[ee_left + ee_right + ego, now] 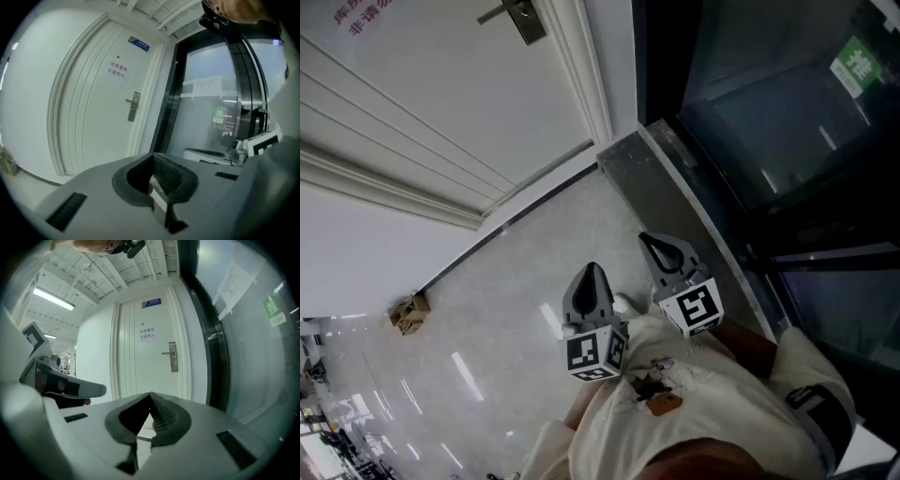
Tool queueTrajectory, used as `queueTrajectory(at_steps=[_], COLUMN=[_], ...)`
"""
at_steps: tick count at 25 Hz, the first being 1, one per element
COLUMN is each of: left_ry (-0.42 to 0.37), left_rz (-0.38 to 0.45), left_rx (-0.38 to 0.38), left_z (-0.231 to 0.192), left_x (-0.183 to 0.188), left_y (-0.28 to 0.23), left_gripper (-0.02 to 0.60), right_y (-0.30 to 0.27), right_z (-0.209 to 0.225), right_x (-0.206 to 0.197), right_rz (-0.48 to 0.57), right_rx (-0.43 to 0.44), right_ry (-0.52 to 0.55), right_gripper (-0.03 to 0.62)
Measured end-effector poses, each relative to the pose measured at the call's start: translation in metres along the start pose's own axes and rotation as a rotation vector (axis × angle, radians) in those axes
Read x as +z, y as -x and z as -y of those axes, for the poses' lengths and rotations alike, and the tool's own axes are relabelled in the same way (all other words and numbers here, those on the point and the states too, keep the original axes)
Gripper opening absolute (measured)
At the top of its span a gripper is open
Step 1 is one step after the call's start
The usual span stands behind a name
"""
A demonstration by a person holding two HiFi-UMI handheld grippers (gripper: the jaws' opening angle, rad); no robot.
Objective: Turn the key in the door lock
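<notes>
The white door (441, 94) stands shut some way ahead, with its metal lock plate and lever handle (520, 17) (134, 106) (172, 356) at mid height. No key shows at the lock from here. I hold both grippers close to my chest, well short of the door. My left gripper (592, 270) (152, 155) has its jaws together, and so does my right gripper (645, 239) (150, 393). A thin pale strip lies low in the right jaws' gap; I cannot tell what it is. Each gripper shows at the edge of the other's view.
A dark glass wall (769, 112) with a green sign runs along the right of the door. A dark stone strip (675, 187) borders it on the pale glossy floor. A small cardboard box (410, 314) sits by the wall at the left. A paper notice (146, 333) hangs on the door.
</notes>
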State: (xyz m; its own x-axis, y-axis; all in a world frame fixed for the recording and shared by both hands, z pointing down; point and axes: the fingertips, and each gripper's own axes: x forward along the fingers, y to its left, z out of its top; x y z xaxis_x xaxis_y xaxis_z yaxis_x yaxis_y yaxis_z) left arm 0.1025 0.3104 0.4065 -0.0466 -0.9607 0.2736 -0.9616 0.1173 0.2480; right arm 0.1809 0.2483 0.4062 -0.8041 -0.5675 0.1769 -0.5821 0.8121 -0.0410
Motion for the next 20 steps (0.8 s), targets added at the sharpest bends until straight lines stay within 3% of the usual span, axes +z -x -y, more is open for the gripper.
queueTrajectory(at_steps=[9, 12, 20], left_ry=[0.001, 0.014, 0.061], left_rz=[-0.012, -0.004, -0.014], left_rx=[0.003, 0.005, 0.044], left_z=[0.019, 0.023, 0.000], left_x=[-0.006, -0.009, -0.013], left_y=[-0.009, -0.013, -0.053], left_gripper=[0.006, 0.006, 0.006], right_y=[0.012, 0.009, -0.042], right_z=[0.023, 0.026, 0.048], right_x=[-0.008, -0.010, 0.002], right_rz=[-0.012, 0.010, 0.018], right_rx=[-0.016, 0.019, 0.056], right_ry=[-0.025, -0.040, -0.003], right_gripper=[0.006, 0.006, 0.009])
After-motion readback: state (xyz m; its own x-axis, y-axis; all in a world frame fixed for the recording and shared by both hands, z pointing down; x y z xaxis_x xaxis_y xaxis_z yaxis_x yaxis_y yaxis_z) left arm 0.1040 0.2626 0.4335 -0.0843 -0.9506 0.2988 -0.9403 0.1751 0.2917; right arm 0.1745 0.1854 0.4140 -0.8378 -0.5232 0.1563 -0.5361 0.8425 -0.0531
